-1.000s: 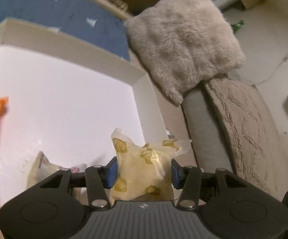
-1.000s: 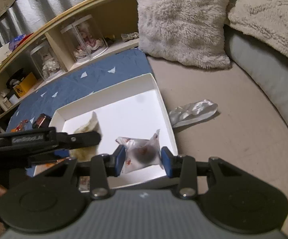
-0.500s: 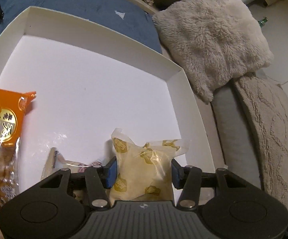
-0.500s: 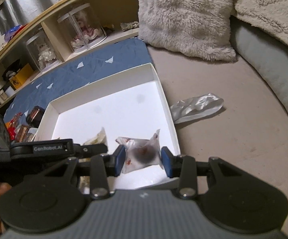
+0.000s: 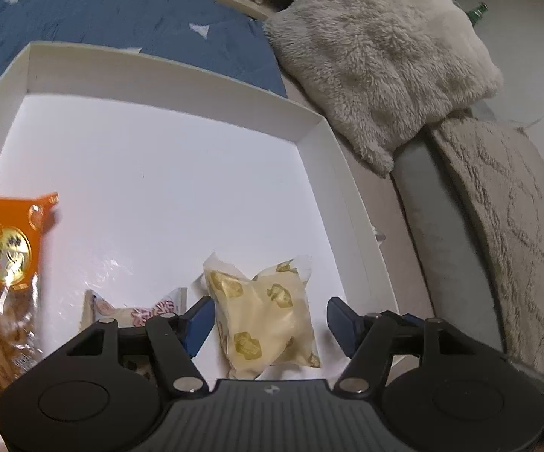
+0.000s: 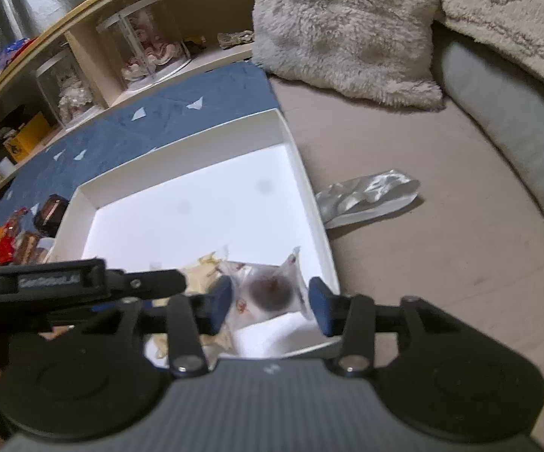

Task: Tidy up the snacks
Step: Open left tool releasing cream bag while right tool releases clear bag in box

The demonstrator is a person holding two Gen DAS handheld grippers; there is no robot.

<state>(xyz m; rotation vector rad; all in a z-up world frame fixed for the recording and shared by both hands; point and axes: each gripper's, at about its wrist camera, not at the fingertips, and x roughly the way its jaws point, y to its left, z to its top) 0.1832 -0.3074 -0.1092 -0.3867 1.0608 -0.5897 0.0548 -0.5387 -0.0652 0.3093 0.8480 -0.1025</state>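
Both grippers are letting go inside the white box [image 5: 311, 128]. The left gripper [image 5: 270, 318] is spreading its jaws around the yellow packet [image 5: 264, 320], lying at lower centre, long axis running away from the camera. The right gripper [image 6: 270, 301] is opening around the clear pouch [image 6: 268, 293], seemingly resting near the box's lower right corner.

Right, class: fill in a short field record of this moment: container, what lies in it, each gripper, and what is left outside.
container: white box on the bed
in box: yellow-print packet, orange packet, clear packet with dark sweet
left gripper: jaws opening, yellow-print packet between them, pads clear
right gripper: jaws opening around clear packet
outside box: silver wrapper
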